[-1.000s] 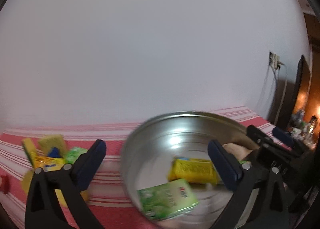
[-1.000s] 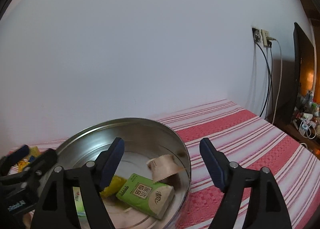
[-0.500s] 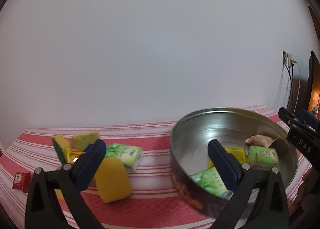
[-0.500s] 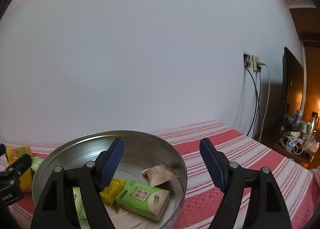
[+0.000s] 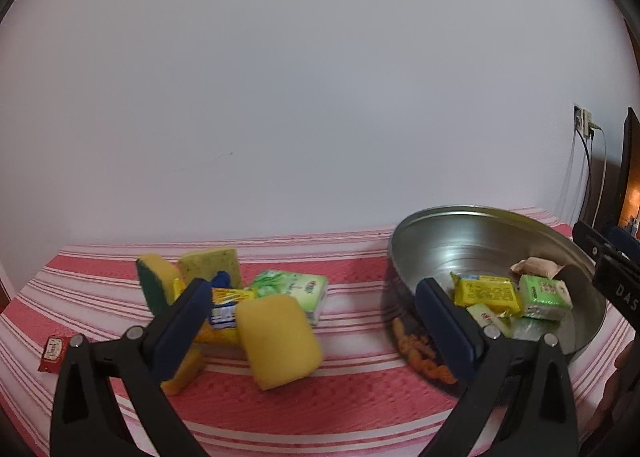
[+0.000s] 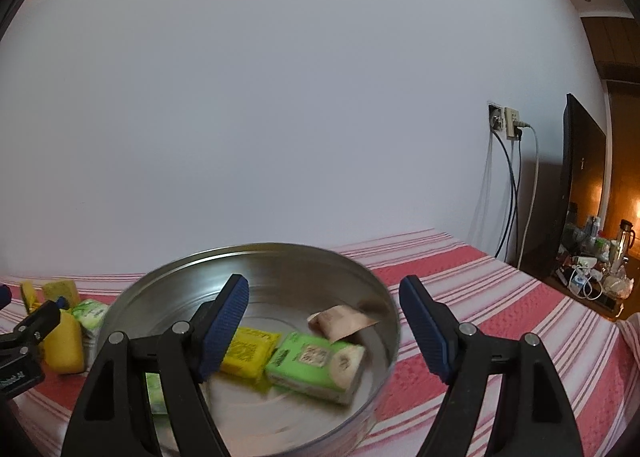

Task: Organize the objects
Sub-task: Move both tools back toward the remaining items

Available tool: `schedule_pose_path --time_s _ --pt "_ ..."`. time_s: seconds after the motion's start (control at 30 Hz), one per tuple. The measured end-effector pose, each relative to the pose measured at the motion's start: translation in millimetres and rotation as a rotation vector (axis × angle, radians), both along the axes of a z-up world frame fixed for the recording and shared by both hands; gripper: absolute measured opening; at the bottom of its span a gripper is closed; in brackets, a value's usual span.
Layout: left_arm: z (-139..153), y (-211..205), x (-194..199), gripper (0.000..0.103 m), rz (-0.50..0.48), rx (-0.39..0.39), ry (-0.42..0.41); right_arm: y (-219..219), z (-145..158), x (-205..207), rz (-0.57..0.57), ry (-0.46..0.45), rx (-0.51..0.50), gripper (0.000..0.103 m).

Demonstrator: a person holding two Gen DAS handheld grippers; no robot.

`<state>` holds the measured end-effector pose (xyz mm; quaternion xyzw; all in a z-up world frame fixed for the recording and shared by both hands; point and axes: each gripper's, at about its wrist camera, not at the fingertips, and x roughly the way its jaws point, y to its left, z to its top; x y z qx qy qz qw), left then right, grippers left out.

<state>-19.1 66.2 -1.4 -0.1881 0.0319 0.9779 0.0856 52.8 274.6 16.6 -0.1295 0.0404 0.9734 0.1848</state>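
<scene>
A: I've got the left gripper [image 5: 312, 321] spread wide with nothing in it, hanging over the pile on the striped cloth [image 5: 344, 397]. Closest to me is the yellow sponge [image 5: 278, 341], lying between the open jaws but untouched.

B: And the other hand?

A: The right gripper [image 6: 324, 321] is open and empty too, looking down into the metal tin [image 6: 168, 289]. Inside I see a yellow packet [image 6: 250, 351], a green tissue pack [image 6: 316, 361] and a tan wrapper [image 6: 340, 321].

B: What's left outside the tin?

A: The heap: that sponge, a green-backed sponge [image 5: 154, 285] standing on edge, another green tissue pack [image 5: 294, 289], a blue and yellow packet [image 5: 226, 307], and a small red sachet [image 5: 52, 349] off alone near the cloth's edge.

B: Where could this go sour?

A: It's a tight cluster. If I close on the yellow sponge, I reckon the left finger [image 5: 180, 329] may snag the packet beside it and drag both. The sponge is soft; pinched off-centre it could fold and slip out. And the tin's wall is just beside my right finger [image 5: 444, 325]; a careless swing would knock it.
</scene>
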Motion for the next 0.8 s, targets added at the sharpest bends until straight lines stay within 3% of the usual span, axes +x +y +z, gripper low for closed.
schedule_pose_path --time_s 0.43,0.8 --pt "-4 -56 -4 0.103 0.052 0.025 -0.038 -51 1 -6 0.107 -0.013 -0.047 0.080" --pt "-6 -102 -10 0.103 0.092 0.037 -0.065 -104 -4 -21 0.167 -0.035 -0.023 0.080"
